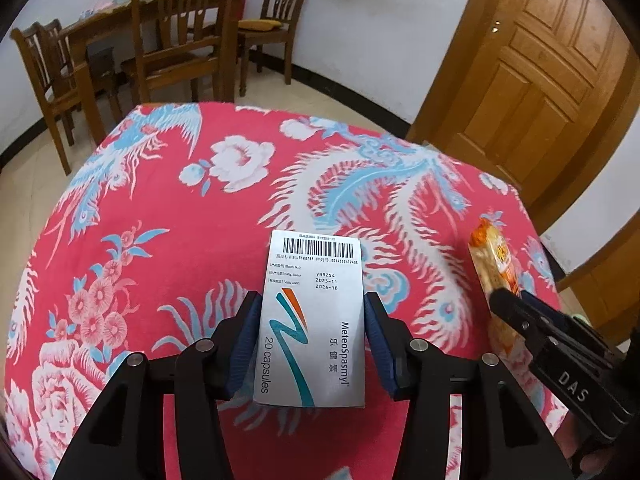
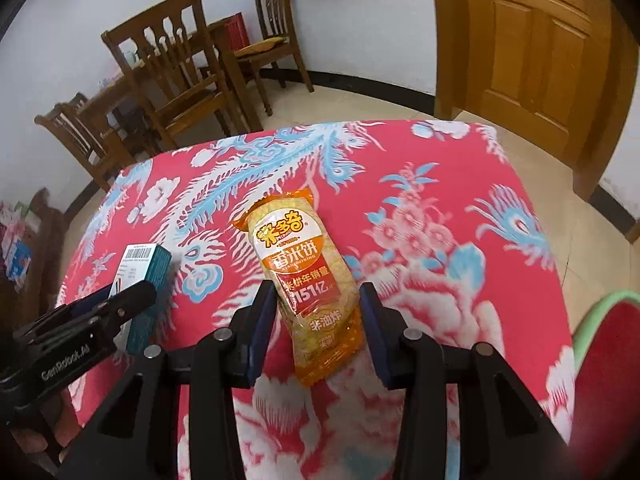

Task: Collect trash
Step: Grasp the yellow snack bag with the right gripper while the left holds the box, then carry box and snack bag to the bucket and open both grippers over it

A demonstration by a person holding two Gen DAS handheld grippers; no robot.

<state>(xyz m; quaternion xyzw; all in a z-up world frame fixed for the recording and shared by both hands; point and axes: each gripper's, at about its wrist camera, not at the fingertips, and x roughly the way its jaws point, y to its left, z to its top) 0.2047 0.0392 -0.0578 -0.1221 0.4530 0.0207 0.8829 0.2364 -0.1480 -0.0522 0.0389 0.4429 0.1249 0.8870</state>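
Note:
A white medicine box (image 1: pixel 314 320) with a barcode and teal logo sits between the fingers of my left gripper (image 1: pixel 312 308); both blue pads press its long sides. It also shows in the right wrist view (image 2: pixel 140 280), held in the left gripper (image 2: pixel 120 300). An orange rice-cracker packet (image 2: pixel 308 284) lies on the red floral tablecloth (image 2: pixel 440 208). My right gripper (image 2: pixel 316 300) straddles its near half, jaws open, pads a little off its sides. In the left wrist view the packet (image 1: pixel 496 264) lies at the right with the right gripper (image 1: pixel 516 300) over it.
Wooden chairs (image 1: pixel 180 40) and a wooden table (image 1: pixel 120 20) stand beyond the far edge. A wooden door (image 1: pixel 532 80) is at the back right. A red seat with a green rim (image 2: pixel 600 332) is at the table's right edge.

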